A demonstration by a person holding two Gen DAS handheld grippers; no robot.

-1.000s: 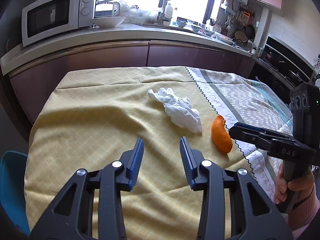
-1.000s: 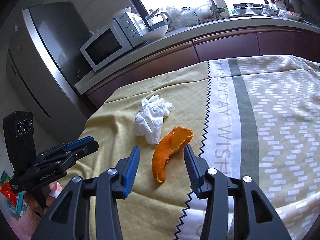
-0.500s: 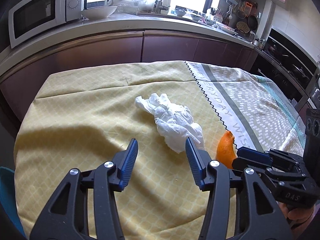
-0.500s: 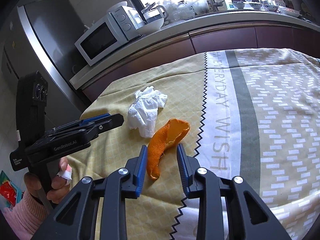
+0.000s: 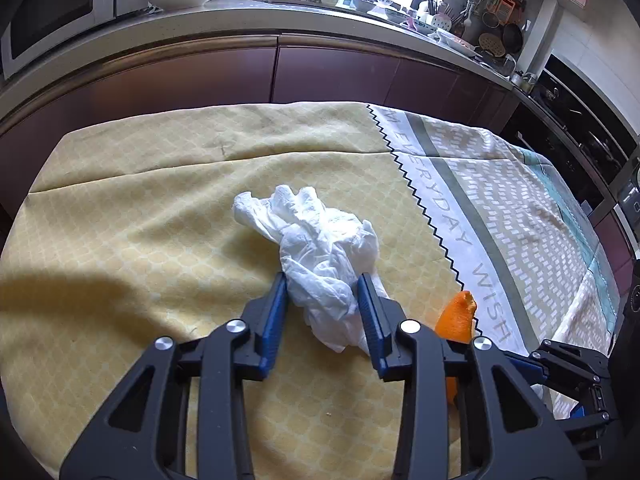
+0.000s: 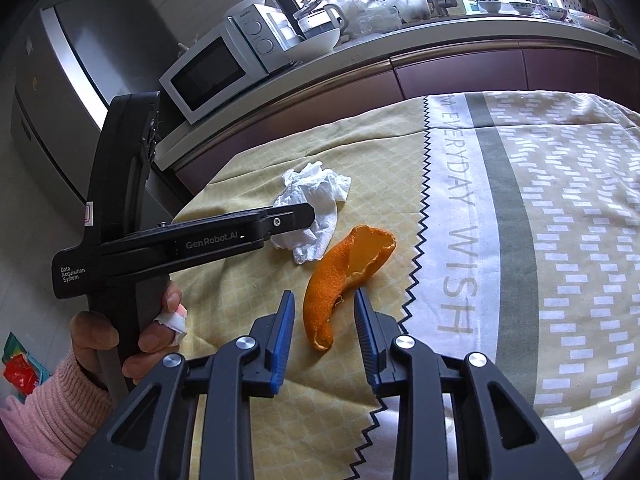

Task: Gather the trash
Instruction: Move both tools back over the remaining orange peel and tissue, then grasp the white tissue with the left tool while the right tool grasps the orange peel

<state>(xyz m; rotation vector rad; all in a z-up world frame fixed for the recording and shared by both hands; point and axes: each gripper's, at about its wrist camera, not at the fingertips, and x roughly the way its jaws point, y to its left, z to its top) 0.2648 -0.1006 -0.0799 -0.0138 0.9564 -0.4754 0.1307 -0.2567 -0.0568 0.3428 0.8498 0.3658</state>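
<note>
A crumpled white tissue [image 5: 320, 252] lies on the yellow tablecloth [image 5: 140, 240]. My left gripper [image 5: 322, 284] has its jaws on either side of the tissue's near end, pressing its sides. An orange peel [image 6: 344, 272] lies just right of the tissue; its tip shows in the left wrist view [image 5: 456, 318]. My right gripper [image 6: 324, 300] is open, with its fingers straddling the peel's near end without touching it. The left gripper [image 6: 308, 214] also shows from the side in the right wrist view, over the tissue [image 6: 316, 200].
The cloth's right half [image 6: 540, 220] is white and grey with lettering. A counter [image 5: 240, 20] with a microwave [image 6: 216, 72], bowl and dishes runs behind the table. A fridge [image 6: 80, 80] stands at the left.
My left gripper moved forward and narrowed around the tissue. My right gripper moved forward over the peel's near end, its jaws staying open.
</note>
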